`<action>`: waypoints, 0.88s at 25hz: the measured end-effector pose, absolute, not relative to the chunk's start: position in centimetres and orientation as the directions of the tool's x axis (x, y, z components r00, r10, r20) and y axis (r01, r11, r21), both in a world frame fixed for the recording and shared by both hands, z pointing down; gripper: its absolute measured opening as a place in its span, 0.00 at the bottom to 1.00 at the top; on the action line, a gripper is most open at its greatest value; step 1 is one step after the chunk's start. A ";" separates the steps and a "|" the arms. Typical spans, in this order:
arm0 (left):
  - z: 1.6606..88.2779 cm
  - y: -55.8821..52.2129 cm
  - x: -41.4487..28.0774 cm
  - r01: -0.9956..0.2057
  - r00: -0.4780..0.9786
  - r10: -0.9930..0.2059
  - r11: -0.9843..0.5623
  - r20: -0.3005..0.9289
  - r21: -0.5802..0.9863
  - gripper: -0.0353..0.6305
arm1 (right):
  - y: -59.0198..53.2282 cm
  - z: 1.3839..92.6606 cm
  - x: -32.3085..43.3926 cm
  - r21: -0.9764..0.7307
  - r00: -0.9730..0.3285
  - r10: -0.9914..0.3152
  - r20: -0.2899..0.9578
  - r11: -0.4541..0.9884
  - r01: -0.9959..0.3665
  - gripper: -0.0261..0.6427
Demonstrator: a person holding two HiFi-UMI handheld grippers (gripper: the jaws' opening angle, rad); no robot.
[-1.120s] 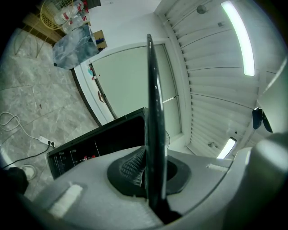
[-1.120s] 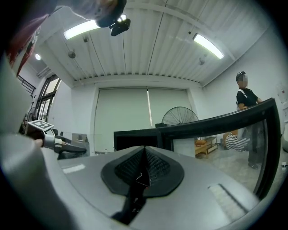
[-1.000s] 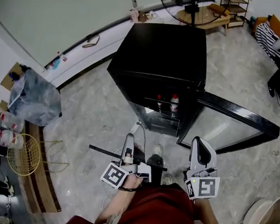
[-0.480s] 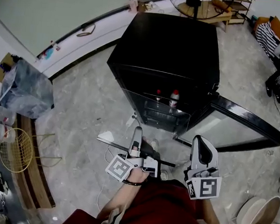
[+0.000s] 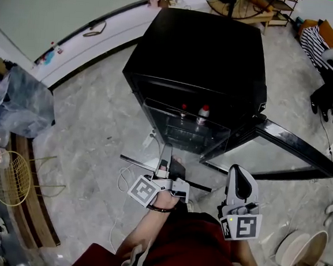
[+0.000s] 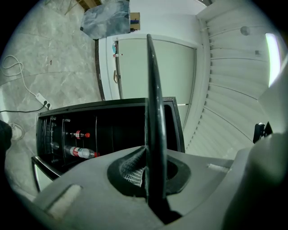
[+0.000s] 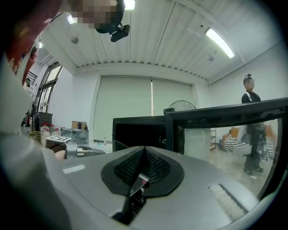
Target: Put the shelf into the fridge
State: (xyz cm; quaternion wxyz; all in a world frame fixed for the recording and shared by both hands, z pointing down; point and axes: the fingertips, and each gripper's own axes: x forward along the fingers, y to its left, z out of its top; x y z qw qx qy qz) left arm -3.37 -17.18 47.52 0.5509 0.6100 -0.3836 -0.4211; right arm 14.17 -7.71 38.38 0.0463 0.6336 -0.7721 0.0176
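Nearest the camera, the right gripper rides empty, its jaws closed together. The left gripper pinches the thin shelf by one edge and holds it roughly flat, just short of the fridge. Over the past second the person has closed in, and the shelf's far edge now sits almost at the open front, so sliding it in looks like the next step. Inside, two red-capped bottles stand side by side. The door hangs wide on the right.
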 end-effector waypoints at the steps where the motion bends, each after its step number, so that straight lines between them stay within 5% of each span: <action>1: 47.7 -17.6 -3.3 0.002 0.350 -0.932 -0.096 -0.090 0.995 0.08 | -7.9 38.4 14.1 0.032 -0.192 -0.977 0.095 0.196 -0.980 0.04; 22: 49.9 -24.3 -0.4 0.090 0.345 -0.932 -0.086 -0.112 0.992 0.08 | -11.3 40.4 15.0 0.028 -0.177 -0.974 0.142 0.183 -0.983 0.04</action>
